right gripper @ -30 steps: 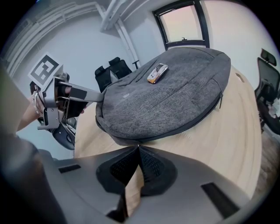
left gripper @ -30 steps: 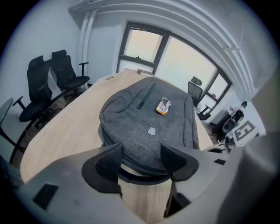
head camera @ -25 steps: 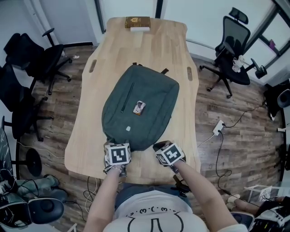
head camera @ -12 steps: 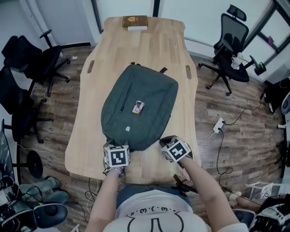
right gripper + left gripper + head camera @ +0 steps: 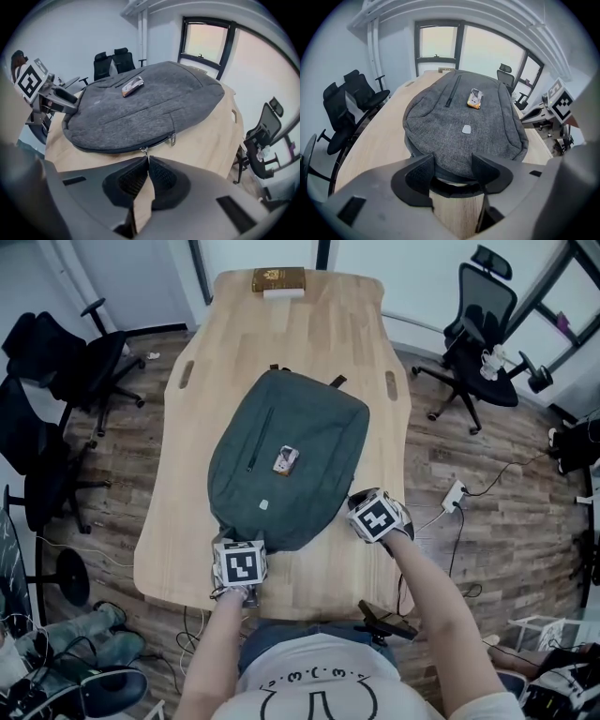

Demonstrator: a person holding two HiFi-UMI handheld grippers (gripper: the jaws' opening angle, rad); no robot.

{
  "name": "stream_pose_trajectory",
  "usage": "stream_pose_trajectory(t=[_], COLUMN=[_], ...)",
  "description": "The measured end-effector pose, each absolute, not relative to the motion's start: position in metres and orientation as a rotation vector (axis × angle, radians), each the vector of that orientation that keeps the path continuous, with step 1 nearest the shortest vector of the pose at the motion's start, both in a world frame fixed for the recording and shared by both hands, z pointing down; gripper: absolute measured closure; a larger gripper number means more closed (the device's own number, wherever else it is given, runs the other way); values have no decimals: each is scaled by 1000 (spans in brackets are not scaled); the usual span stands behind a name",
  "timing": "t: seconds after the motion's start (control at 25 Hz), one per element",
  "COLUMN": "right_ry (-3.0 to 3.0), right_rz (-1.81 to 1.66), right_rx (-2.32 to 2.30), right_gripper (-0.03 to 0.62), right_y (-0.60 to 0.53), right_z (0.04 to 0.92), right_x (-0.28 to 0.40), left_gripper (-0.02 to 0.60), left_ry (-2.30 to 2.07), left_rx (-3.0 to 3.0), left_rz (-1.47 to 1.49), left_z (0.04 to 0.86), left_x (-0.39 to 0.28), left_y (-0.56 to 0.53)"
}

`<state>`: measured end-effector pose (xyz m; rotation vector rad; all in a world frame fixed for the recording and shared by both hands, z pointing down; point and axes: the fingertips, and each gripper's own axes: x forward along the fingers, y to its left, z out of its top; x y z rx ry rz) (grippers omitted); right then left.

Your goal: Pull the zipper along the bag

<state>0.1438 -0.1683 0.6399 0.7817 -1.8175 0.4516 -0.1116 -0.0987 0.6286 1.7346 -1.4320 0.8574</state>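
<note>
You will find the bag (image 5: 309, 418) to be matt grey woven cloth with a heathered, slightly rough weave. Its zipper pull (image 5: 143, 150) is bright bare metal. The table (image 5: 300, 324) under it is pale wood in jointed strips, smooth with a low satin sheen. The shells of your left gripper (image 5: 452, 171) and right gripper (image 5: 146, 159) are smooth matt grey plastic. Their pads (image 5: 417, 176) are black and finely ribbed. The floor (image 5: 469, 456) looks like darker wood planks.

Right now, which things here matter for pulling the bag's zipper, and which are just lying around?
Job: backpack, zipper pull, right gripper shut on it, left gripper gripping the backpack's near edge.
Lying about: small packet on the backpack, book, office chairs.
</note>
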Motion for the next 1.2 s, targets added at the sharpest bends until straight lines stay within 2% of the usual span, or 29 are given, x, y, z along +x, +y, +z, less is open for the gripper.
stream_pose_trajectory(t=[0.56, 0.72, 0.8, 0.92, 1.08, 1.2], right_ry=[-1844, -1873, -1883, -1919, -1992, -2033], right_rz=[474, 494, 444, 408, 412, 397], right_rx=[1006, 1093, 1115, 1149, 1197, 1231], right_gripper=[519, 459, 387, 330, 290, 290], right_y=[-233, -242, -241, -233, -213, -195], right_z=[637, 629, 622, 606, 581, 561], right_x=[163, 173, 179, 181, 174, 168], left_gripper=[324, 324, 324, 325, 325, 325], left_ry=[-1456, -1455, -1445, -1439, -1425, -1396], left_rx=[1655, 1600, 1595, 1581, 1593, 1635], left_rz=[793, 773, 771, 776, 753, 703], left_z=[622, 625, 628, 627, 623, 619], left_x=[-92, -88, -91, -95, -96, -95], left_y=[-98, -99, -102, -105, -102, -102])
